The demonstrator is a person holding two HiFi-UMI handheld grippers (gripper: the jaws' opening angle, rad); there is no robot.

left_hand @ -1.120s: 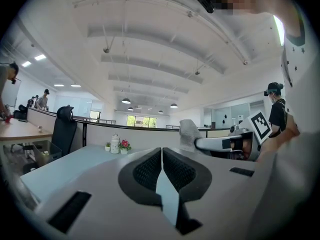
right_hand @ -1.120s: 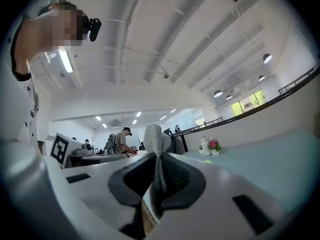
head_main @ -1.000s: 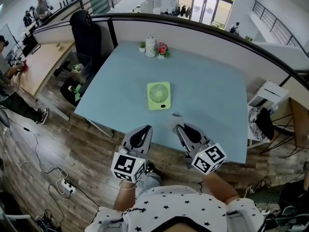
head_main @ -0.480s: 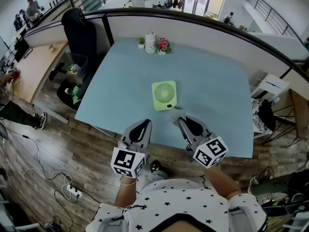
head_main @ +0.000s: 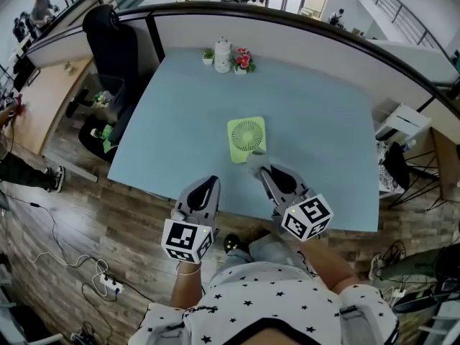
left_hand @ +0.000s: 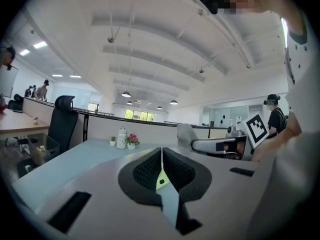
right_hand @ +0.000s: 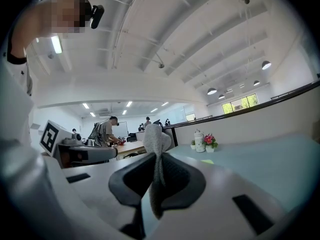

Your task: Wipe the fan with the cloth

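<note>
**Right gripper**: the fingers are closed on the grey cloth. A fold of it stands up past the fingertips, and the rest hangs between the pads.

**Left gripper**: the fingers are closed together and hold nothing. Only a thin slit shows between them.

**Fan**: green, lying flat on the light-blue worktop with the grille facing up. Its slightly longer side runs away from the person.

**Controlling relation:** the fan lies directly ahead of the right gripper's fingers, a little to their left. In the head view the cloth's tip sits at the fan's near edge, beside its near right corner. Contact cannot be confirmed from this view. The left gripper's fingertips are just past the worktop's near edge, short of the fan and to its left.

**Assessment:** the right gripper is nearer and carries the cloth, so the wipe falls to it. The coming move likely calls for lowering the cloth onto the grille and stroking forward along the long side.
</note>
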